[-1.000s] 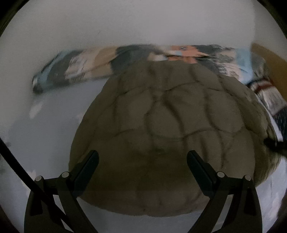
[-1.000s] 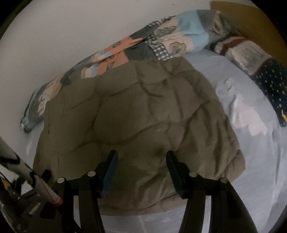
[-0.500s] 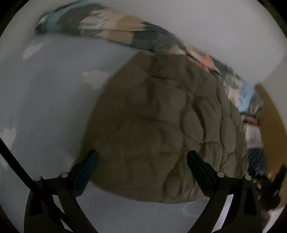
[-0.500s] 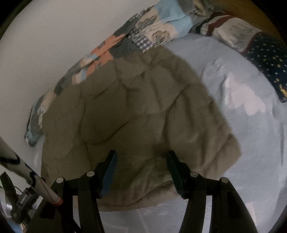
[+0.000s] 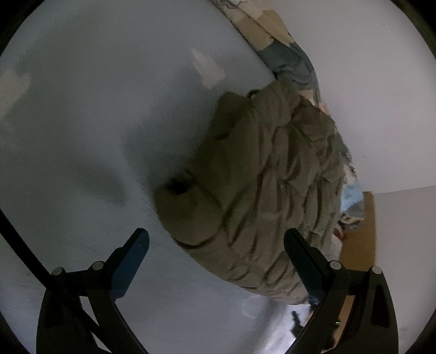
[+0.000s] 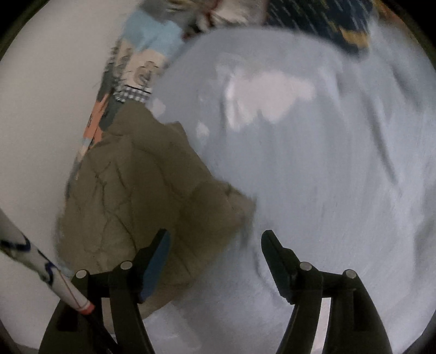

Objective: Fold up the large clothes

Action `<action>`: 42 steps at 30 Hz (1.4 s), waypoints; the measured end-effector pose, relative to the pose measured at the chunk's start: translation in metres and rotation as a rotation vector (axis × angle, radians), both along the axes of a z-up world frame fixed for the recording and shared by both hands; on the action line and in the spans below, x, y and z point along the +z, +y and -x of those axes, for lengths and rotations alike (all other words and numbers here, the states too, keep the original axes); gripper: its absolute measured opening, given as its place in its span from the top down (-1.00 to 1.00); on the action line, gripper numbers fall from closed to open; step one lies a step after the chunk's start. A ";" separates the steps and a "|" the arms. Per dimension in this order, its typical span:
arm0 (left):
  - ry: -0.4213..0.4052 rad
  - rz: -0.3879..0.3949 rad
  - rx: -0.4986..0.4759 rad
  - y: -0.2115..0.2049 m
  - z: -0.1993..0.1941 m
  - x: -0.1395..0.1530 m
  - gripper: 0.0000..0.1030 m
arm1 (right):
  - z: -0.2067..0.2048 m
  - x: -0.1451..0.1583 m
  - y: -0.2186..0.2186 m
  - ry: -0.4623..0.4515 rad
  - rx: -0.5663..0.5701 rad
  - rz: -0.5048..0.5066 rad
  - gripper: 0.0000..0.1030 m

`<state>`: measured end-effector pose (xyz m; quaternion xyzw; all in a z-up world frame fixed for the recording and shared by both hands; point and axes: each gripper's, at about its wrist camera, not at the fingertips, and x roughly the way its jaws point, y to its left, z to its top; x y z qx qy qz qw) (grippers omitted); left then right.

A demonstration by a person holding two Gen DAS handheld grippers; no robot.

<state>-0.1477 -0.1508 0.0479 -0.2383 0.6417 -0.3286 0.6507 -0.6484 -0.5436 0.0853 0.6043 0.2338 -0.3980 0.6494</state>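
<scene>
An olive-brown quilted padded jacket lies bunched on a pale blue bed sheet with faint white cloud shapes, its far edge pressed against a patchwork blanket of blue, grey, beige and orange squares that runs along the white wall. In the left wrist view the left gripper stands wide apart and holds nothing — its black fingers hang above the near edge of the jacket, the right finger over the quilted fabric and the left finger over bare sheet. In the right wrist view, which is blurred, the jacket fills the left half and the sheet the right. The right gripper is also spread wide and empty, its left finger over the jacket's near right corner, its right finger over the sheet. At the far edge lies a dark navy cloth with small light specks beside the blanket. A white tube with blue marks and a red band crosses the near left corner.
</scene>
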 end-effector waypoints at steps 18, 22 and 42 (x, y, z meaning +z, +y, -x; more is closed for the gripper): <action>-0.308 -0.171 -0.070 -0.062 0.015 0.021 -0.20 | -0.038 -0.036 -0.006 -0.198 -0.072 -0.033 0.14; -0.476 -0.267 -0.135 -0.076 0.032 0.043 -0.13 | -0.063 0.005 0.004 0.016 0.080 0.158 0.34; -0.728 -0.254 -0.191 -0.012 0.088 0.119 -0.06 | -0.092 0.121 0.094 0.286 0.362 0.669 0.42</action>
